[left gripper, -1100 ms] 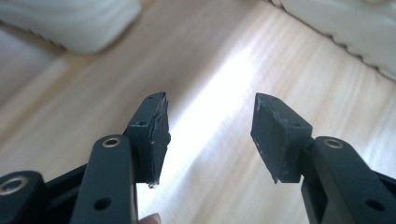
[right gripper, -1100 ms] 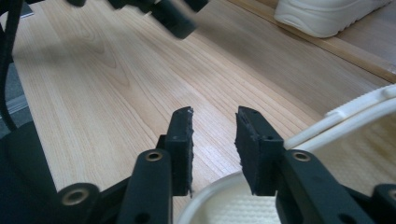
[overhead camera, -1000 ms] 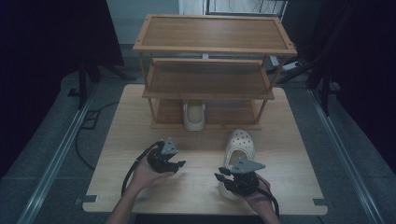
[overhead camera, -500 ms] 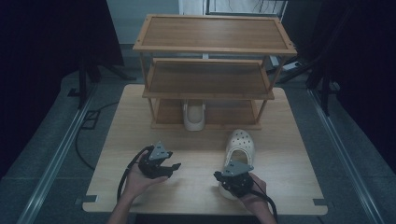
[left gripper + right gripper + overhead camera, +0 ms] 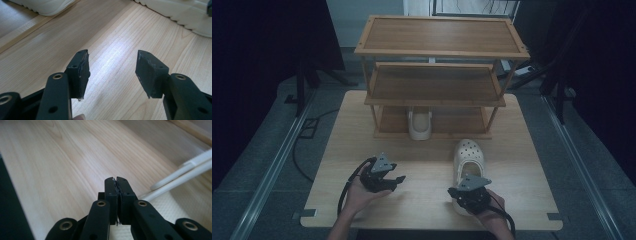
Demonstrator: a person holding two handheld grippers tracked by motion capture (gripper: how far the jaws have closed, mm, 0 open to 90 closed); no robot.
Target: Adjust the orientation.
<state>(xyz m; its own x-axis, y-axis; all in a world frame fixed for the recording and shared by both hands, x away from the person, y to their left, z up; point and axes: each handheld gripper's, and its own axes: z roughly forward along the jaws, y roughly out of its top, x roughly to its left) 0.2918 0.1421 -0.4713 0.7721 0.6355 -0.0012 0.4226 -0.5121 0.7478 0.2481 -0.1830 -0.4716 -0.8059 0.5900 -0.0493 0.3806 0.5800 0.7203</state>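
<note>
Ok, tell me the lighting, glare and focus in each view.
High view: dim, bluish, dark surroundings, table lit. Left gripper view: bright, a glare patch on the wood between the open left gripper jaws. Right gripper view: shut right gripper sharp, white clog strap blurred.

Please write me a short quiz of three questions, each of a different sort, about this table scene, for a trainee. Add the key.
1. True or false: the left tool has its jaws closed.
2. Where does the cream perforated rubber clog lie?
A. on the top shelf
B. on the light wooden table, before the rack
C. on the floor
3. Fill in: the second cream clog stands on the ______ shelf of the three-tier brown wooden rack.

Key:
1. False; they stand apart, and the right tool is shut.
2. B
3. bottom
</note>
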